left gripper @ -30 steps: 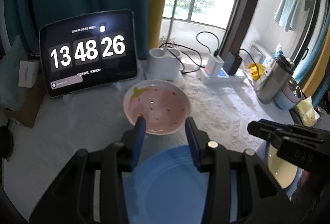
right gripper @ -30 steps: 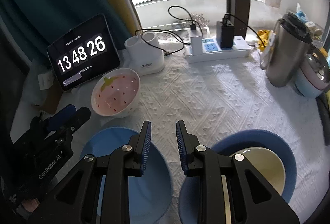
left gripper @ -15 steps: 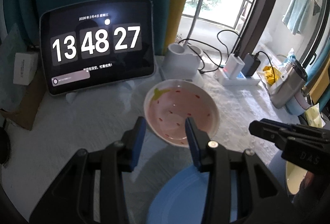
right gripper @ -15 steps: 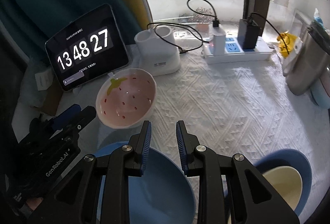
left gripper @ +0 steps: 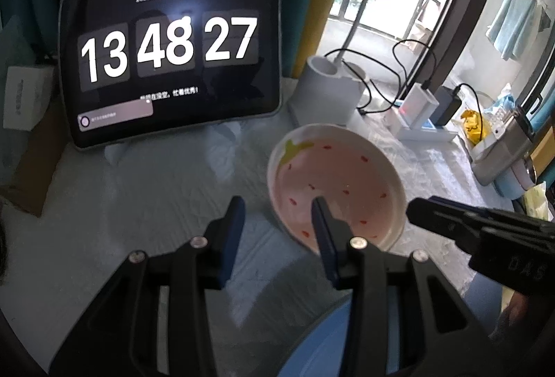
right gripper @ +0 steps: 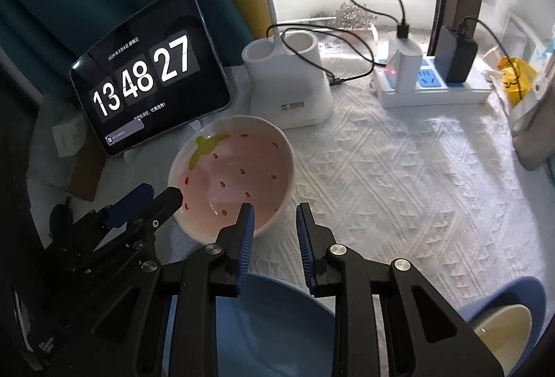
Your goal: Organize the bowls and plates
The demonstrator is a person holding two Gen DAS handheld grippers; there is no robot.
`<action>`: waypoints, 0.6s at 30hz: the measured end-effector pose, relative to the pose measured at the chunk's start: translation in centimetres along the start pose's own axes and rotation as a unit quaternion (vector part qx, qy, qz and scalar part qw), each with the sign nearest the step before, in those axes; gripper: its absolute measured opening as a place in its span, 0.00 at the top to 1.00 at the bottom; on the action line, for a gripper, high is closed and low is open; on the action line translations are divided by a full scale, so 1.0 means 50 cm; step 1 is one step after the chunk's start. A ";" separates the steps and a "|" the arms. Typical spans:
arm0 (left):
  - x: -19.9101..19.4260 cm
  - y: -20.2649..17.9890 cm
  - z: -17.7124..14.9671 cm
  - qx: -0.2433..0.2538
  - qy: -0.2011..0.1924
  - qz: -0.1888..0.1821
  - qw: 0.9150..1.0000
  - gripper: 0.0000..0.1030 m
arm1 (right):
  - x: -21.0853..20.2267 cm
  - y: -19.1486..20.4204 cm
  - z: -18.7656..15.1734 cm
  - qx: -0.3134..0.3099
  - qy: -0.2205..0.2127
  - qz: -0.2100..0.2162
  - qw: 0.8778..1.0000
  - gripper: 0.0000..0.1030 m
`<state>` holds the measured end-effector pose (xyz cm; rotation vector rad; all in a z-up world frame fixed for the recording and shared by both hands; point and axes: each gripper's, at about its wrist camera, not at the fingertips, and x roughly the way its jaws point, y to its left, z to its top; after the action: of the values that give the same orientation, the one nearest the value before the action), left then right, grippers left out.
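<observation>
- Left wrist view: the left gripper [left gripper: 277,214] is seen with its jaws apart; one blue-padded finger is set over the inside of the strawberry bowl [left gripper: 334,184] and the other over the white cloth [left gripper: 156,203] just outside the rim, so the near rim is straddled. Whether the pads touch the rim cannot be told.
- The bowl, pink inside with red seeds and a green leaf mark, is found on the cloth in front of the tablet [left gripper: 170,54], whose clock is read as 13 48 27.
- A white holder [left gripper: 324,96] with cables is placed just behind the bowl, and a power strip [left gripper: 425,130] with chargers farther right. A steel kettle [left gripper: 503,151] is seen at the right edge.
- A blue plate [left gripper: 322,345] is partly hidden beneath the left gripper's frame.
- Right wrist view: the right gripper [right gripper: 274,231] is held with its jaws apart and nothing between them, above the far edge of the blue plate [right gripper: 277,325] and just beside the strawberry bowl [right gripper: 232,172].
- The left gripper [right gripper: 156,200] is seen at the bowl's left rim.
- A cream bowl [right gripper: 503,332] is nested in a second blue dish [right gripper: 527,293] at the lower right, well apart from the strawberry bowl.
</observation>
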<state>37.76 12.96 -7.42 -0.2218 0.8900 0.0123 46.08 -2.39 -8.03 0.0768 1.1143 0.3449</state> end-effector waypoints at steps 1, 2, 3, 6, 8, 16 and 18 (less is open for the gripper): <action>0.005 0.002 0.001 -0.001 0.002 -0.001 1.000 0.60 | 0.005 0.001 0.001 0.002 0.000 0.004 1.000 0.74; 0.010 0.004 0.002 -0.002 0.004 -0.001 1.000 0.60 | 0.010 0.001 0.003 0.005 0.001 0.007 1.000 0.74; 0.015 0.005 0.002 -0.003 0.006 -0.001 1.000 0.60 | 0.018 0.000 0.005 0.010 0.001 0.006 1.000 0.74; 0.032 0.004 0.002 0.002 0.015 -0.003 1.000 0.60 | 0.036 -0.002 0.012 0.022 0.005 -0.003 1.000 0.71; 0.043 0.002 0.001 0.002 0.020 -0.004 1.000 0.60 | 0.043 -0.003 0.017 0.024 0.008 -0.005 1.000 0.71; 0.066 -0.003 -0.003 0.007 0.031 -0.006 0.999 0.60 | 0.092 -0.014 0.014 0.048 0.038 -0.003 0.998 0.71; 0.072 0.000 -0.002 0.005 0.036 -0.007 0.999 0.60 | 0.102 -0.014 0.010 0.052 0.038 -0.010 0.998 0.71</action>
<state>39.97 12.63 -10.27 -0.2194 0.9595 -0.0131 48.72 -1.42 -12.39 0.1454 1.2072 0.2736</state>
